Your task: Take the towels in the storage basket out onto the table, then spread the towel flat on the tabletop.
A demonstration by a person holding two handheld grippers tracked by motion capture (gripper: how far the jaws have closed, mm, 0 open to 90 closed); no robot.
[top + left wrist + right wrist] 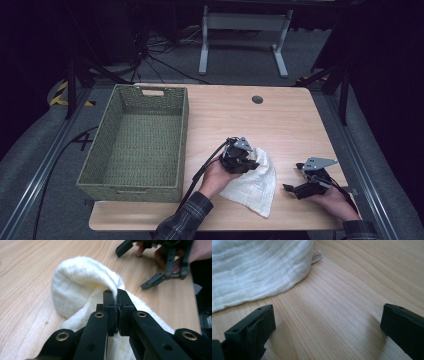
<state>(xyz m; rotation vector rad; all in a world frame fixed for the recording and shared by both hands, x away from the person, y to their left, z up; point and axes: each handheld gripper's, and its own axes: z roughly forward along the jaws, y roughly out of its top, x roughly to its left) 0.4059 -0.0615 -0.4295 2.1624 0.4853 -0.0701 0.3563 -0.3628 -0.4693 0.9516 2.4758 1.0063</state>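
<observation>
A white cloth (252,185) lies crumpled on the wooden table (280,120), near its front edge. My left gripper (248,162) is shut on a fold of the white cloth (80,287); in the left gripper view the jaws pinch the fabric between their tips (114,296). To the right of the cloth my right gripper (294,177) rests low over the table with its jaws wide apart and nothing between them. In the right gripper view (327,320) the cloth's edge (257,272) lies ahead of the left jaw, apart from it.
A green woven basket (183,130) stands on the left part of the table, with nothing inside. A round grommet (257,99) sits near the table's far edge. Bare wood stretches behind the cloth and the grippers. Metal rails run along both sides of the table.
</observation>
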